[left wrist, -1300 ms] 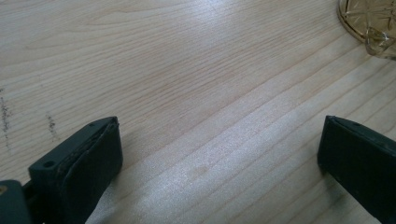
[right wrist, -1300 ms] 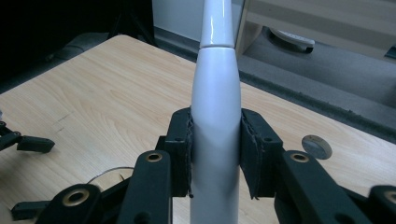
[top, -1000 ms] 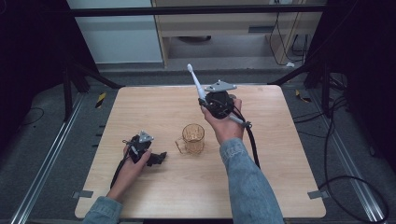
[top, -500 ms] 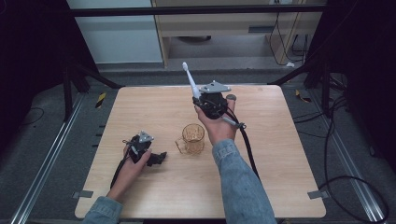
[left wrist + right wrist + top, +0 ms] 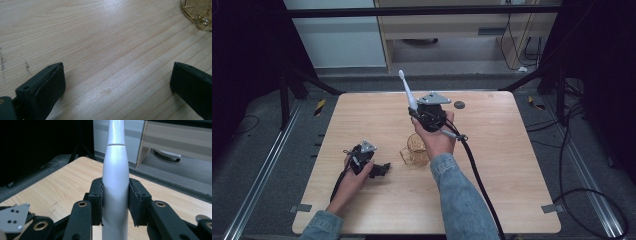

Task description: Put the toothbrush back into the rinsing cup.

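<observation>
Your right gripper [image 5: 115,202] pinches a white toothbrush [image 5: 115,182] by the thick part of its handle, one pad on each side. You hold it raised above the middle of the table [image 5: 522,150], a little toward the far edge, with the brush head [image 5: 402,75] pointing up and away from you. Gripping that low on the handle leaves most of the length free, which probably suits dropping it into something upright.

Just below and on the near side of that hand stands the amber glass [image 5: 416,149], close to the table's centre. My guess is that it is where the toothbrush goes; the handle end would then have to turn downward first.

Your left gripper [image 5: 383,169] rests on the wood toward the near-left corner, jaws spread wide with bare table between them. It points toward the glass [image 5: 198,13], near it but apart, probably parked there to steady the glass if needed.

A small dark disc [image 5: 459,104] lies by the far edge.
</observation>
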The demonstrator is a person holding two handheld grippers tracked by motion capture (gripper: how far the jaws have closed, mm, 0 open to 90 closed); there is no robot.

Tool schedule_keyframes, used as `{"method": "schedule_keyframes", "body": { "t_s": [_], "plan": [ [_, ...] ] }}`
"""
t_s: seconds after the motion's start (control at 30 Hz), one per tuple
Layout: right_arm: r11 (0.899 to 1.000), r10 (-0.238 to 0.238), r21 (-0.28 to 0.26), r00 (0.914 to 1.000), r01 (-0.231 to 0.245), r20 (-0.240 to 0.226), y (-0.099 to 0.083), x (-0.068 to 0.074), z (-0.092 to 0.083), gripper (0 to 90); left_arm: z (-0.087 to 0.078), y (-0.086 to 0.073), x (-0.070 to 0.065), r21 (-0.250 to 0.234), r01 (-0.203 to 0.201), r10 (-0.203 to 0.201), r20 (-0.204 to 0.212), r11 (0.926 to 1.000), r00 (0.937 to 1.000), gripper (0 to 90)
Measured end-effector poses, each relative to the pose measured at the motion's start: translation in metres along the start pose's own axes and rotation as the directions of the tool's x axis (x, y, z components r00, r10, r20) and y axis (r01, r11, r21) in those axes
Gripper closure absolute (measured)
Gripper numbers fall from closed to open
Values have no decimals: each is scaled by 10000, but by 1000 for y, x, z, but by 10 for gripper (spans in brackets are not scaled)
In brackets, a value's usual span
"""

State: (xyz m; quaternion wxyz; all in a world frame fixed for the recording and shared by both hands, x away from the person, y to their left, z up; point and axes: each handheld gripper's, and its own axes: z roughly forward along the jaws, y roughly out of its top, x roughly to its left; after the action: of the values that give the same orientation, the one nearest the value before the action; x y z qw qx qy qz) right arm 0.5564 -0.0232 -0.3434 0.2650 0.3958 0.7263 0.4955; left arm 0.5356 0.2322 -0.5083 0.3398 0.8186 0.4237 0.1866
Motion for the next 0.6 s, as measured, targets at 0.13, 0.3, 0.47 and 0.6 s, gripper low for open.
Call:
{"method": "schedule_keyframes", "body": {
  "t_s": [0.13,0.3,0.47,0.6],
  "plan": [
    [9997,9,233,9999,-6,-112,-8,5,9,665,0,0,0,0,-3,3,-1,10000,10000,0],
    [9992,-155,360,9996,163,-224,-15,11,16,665,0,0,0,4,-8,8,0,10000,10000,0],
    [9991,-100,410,9997,110,-226,-21,12,18,665,0,0,0,2,-5,5,-1,10000,10000,0],
    [9990,-19,443,9998,28,-221,-25,10,17,665,0,0,0,24,-27,27,7,10000,10000,0]
  ]
}}
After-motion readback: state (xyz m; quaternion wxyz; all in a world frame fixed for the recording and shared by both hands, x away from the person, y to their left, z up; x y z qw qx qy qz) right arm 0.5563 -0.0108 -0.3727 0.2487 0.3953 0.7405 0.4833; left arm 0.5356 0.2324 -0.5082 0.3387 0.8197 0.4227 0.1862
